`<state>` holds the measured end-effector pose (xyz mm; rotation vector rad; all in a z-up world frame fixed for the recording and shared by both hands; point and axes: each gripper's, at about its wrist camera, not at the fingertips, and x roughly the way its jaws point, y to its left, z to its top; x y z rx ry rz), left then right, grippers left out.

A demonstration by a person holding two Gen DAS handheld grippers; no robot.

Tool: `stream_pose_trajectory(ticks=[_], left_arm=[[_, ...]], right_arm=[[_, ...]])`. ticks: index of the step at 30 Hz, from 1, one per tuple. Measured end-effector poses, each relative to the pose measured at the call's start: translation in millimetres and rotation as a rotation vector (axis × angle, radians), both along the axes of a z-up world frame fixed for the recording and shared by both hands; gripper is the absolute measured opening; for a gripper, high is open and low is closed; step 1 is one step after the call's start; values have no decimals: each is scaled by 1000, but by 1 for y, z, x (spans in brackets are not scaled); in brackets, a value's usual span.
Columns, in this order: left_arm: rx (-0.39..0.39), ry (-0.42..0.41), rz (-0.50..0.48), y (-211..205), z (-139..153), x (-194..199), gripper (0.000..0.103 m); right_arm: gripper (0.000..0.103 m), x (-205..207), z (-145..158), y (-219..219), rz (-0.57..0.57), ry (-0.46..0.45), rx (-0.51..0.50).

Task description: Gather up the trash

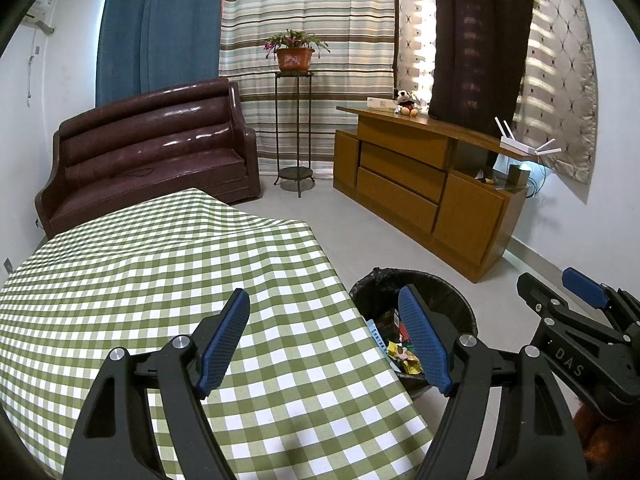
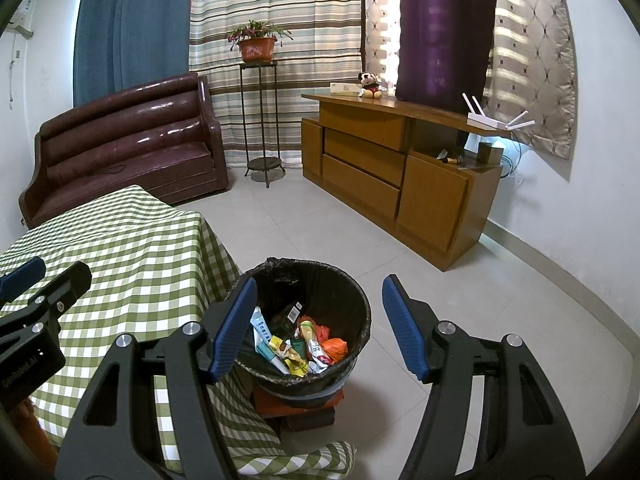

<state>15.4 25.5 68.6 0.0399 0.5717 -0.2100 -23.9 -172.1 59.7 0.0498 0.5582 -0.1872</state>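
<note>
I see the table [image 1: 160,280] filling the left of my left view, covered in a green-checked cloth [image 2: 132,240] that hangs down at the near corner. Beyond it a dark sofa [image 1: 152,148] sits against the curtains, and a wooden cabinet [image 2: 392,176] stands along the right wall. Between them a plant [image 1: 294,50] rests on a tall metal stand.

The bin [image 2: 312,320] sits on the floor just beside the table's edge, lined with a black bag and propped on something orange-brown. The trash [image 2: 304,348] lies inside it: wrappers, a tube and an orange bag, heaped at the bottom.

My left gripper [image 1: 324,340] hangs over the table's corner, jaws wide, nothing between them. My right gripper [image 2: 320,328] hovers above the bin, jaws also wide and empty.
</note>
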Motion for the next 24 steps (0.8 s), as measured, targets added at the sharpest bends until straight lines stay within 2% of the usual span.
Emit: stream_pose_trajectory(ticks=[24], left_arm=[[-3,4,-2,-2,0,-2,75]], right_arm=[[64,0,0,-1,0,4,0]])
